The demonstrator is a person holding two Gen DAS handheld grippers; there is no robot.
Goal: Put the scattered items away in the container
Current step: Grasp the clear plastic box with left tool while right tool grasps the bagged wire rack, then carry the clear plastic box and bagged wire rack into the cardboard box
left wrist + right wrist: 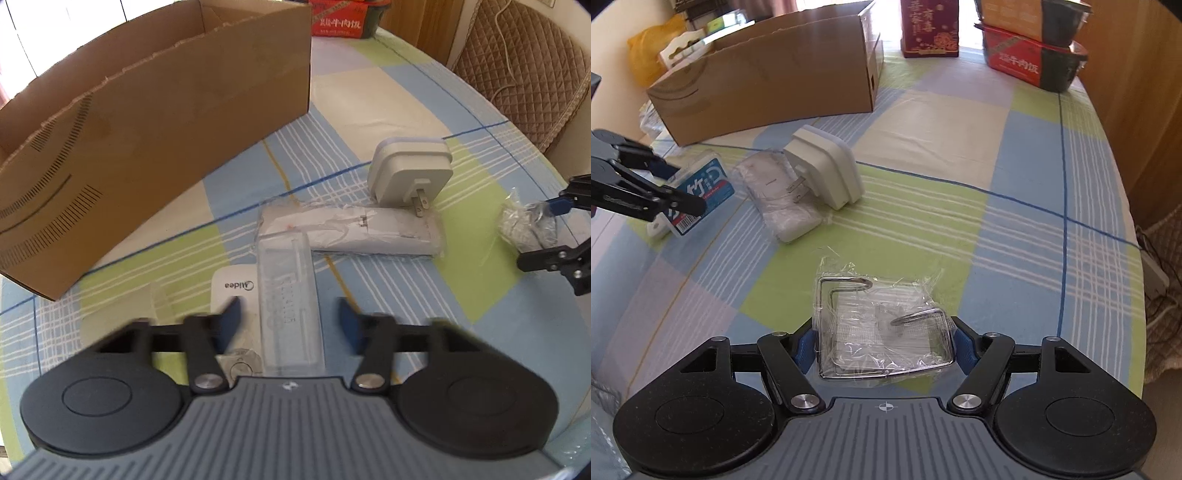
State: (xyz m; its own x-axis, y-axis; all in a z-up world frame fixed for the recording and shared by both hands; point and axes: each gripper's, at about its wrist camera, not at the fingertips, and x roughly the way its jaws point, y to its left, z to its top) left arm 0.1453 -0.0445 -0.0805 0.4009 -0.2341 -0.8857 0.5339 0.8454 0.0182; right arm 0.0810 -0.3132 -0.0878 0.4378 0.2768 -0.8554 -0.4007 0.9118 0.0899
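Both tools are down among the clutter on the checked tablecloth [1015, 155], each lining up on its own item. The right gripper [884, 343] straddles the plastic-wrapped wire hook [882, 332], its blue pads spread wide and sitting right at the packet's two edges; whether they touch it, I cannot tell. To do this well, it should close squarely on the stiff wire frame, not the loose film, which looks likely to slip or crumple. Over on the other side, the left gripper [290, 325] is also spread open, with the clear plastic case [288, 306] lying between its fingers but not pinched; that case rests partly on a white Midea remote [236, 295], so a low, centred bite should lift one without dragging the other. Nearby lie a bagged white device [369, 232] and a white plug adapter [410, 173] leaning against it. The cardboard box [155, 122] waits open behind them, well clear of both grippers.
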